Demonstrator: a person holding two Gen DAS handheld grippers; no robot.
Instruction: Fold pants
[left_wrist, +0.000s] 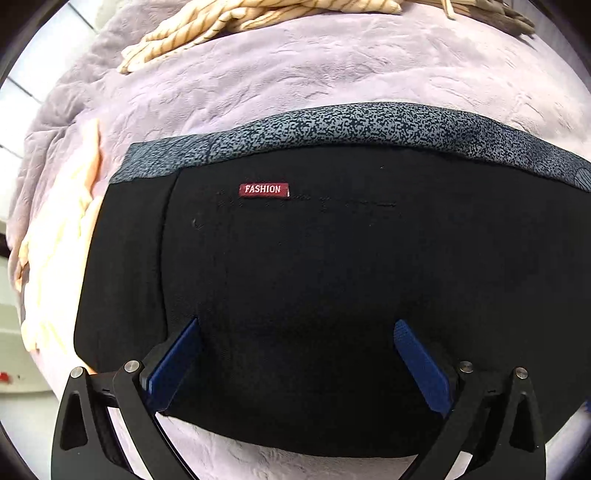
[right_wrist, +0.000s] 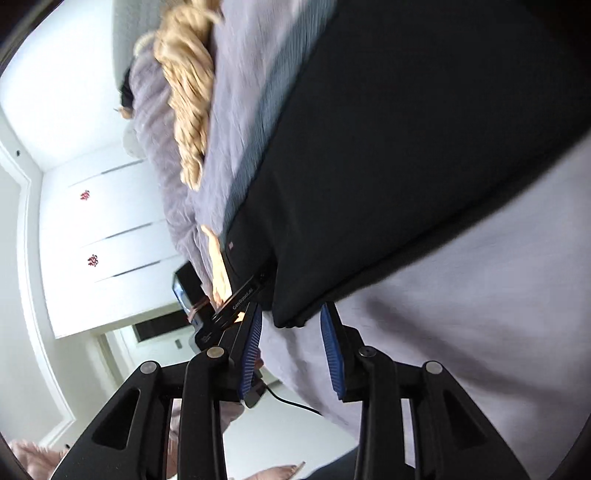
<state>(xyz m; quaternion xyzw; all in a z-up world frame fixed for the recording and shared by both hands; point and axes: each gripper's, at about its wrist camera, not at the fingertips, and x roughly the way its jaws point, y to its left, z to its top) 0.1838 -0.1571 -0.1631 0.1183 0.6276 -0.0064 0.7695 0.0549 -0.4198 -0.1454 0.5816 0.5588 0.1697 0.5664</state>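
On the lilac bed cover (left_wrist: 332, 74), the black pants (left_wrist: 295, 258) lie folded into a wide band, long axis running across the left view. The left gripper (left_wrist: 295, 328) hangs directly above it, jaws wide apart and empty. The right gripper (right_wrist: 291, 325) (blurred, tilted) sits just off a corner, jaws apart, nothing held.

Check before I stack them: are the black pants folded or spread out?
Folded: the black pants lie as a compact block with doubled edges on the lilac blanket.
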